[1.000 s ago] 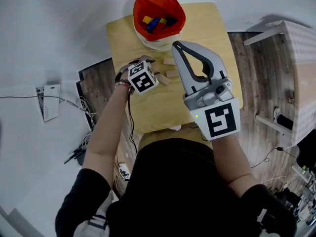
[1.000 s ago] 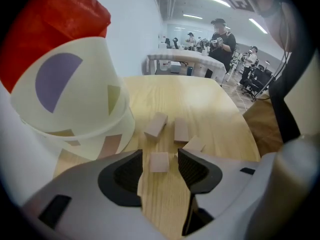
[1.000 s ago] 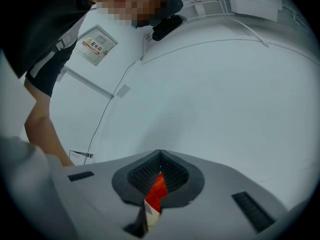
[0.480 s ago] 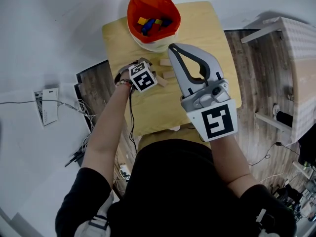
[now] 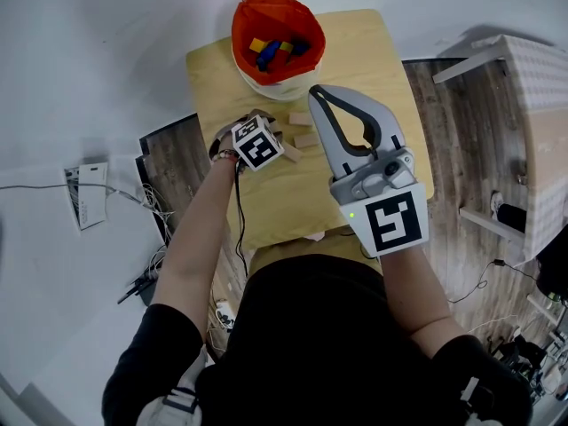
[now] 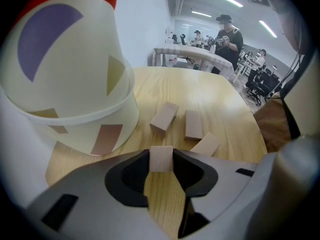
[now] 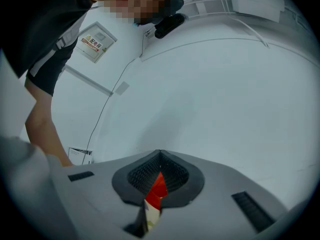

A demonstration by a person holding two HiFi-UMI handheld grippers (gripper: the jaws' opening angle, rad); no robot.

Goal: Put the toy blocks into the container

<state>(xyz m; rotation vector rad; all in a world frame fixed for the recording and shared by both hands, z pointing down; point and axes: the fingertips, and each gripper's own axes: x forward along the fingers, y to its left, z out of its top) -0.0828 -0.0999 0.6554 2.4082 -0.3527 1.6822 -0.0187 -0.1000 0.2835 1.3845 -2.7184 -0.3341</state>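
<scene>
Now the left gripper (image 6: pixel 161 153), its jaws just closing, pinches a pale wooden block (image 6: pixel 161 160) at their tips, low over the table (image 6: pixel 215 96). Three like blocks (image 6: pixel 193 124) lie just beyond, beside the white, red-lined container (image 6: pixel 75 89) holding coloured blocks (image 5: pixel 271 50). The right gripper (image 7: pixel 159 155) has its jaws pressed together.

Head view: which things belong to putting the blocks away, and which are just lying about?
Job: orange-lined container, coloured blocks inside it, wooden blocks on the wooden table.
Lying about: paper sheet, cables, white table.
</scene>
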